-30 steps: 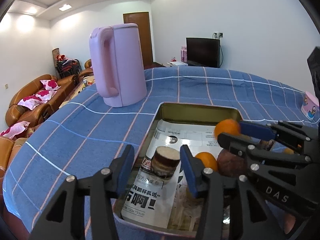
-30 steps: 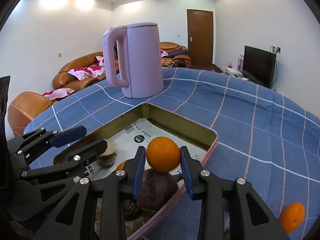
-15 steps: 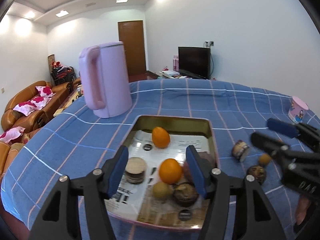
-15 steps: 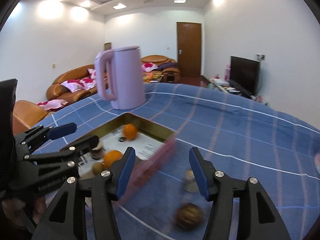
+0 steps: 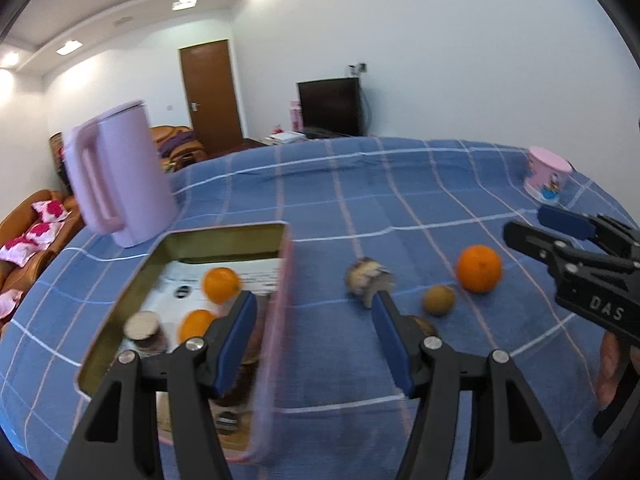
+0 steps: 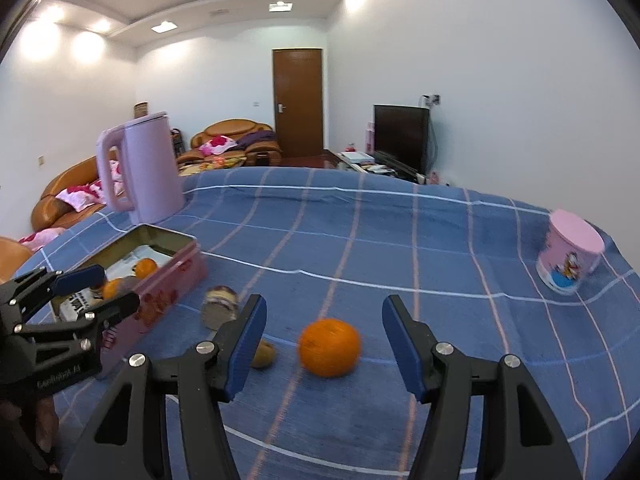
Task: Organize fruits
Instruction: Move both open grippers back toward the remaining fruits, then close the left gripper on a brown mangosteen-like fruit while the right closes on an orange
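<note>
Though blurred, tin (image 5: 280, 288) contents partly behind left gripper (image 5: 312, 336) fingers (image 5: 236, 336).

I see a blue tablecloth (image 6: 400, 248) checked with white and pink lines, a lilac kettle (image 6: 150, 168), a pink tin (image 6: 168, 280) with gold interior, orange tangerines (image 6: 330, 346), and blue-padded black grippers (image 6: 320, 344).

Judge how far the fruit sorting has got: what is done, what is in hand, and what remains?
Done: two oranges already lie in the tin tray.
In hand: nothing. The left gripper and right gripper are both open and empty; the right one faces the loose orange.
Left: that orange, a small brown fruit and a cut fruit on the blue cloth.
</note>
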Motion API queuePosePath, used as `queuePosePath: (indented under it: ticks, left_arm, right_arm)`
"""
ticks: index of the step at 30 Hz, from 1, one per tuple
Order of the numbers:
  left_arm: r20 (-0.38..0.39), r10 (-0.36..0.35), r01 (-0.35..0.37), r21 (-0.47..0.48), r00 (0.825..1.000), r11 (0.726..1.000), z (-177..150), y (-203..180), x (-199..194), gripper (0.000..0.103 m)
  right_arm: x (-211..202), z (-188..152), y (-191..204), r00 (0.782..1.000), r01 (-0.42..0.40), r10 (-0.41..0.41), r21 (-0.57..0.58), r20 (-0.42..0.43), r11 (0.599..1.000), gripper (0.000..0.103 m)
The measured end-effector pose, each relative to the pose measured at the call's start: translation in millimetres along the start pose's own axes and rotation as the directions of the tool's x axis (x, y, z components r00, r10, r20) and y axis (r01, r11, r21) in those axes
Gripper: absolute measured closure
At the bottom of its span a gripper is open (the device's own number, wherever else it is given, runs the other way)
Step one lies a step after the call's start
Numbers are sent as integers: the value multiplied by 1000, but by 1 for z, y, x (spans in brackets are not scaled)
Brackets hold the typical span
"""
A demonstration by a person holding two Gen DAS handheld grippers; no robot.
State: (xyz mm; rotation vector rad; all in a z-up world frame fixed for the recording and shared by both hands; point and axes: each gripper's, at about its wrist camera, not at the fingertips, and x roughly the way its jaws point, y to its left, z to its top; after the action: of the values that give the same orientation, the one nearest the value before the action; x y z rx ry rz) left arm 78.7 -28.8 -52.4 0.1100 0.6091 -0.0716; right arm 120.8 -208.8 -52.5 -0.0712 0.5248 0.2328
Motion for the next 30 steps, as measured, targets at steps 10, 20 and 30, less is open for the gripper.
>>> queuePosePath:
  ticks: [10,20,30]
  left_arm:
    - [-106,-71,75,34,992,997,-3,-28,26,41]
    - [-218,-144,166,89,965,982,-5,-49,45,57]
    - [-177,-164,173,40,970,984,-2,-43,41,59]
  right_arm:
    - [-1,-11,-14,1000,13,-14,54,7,998,40]
    - [0,-11,-23,1000,5,-5,98,3,995,35]
    - [9,-11,-22,999,20,-16,97,-37,995,35]
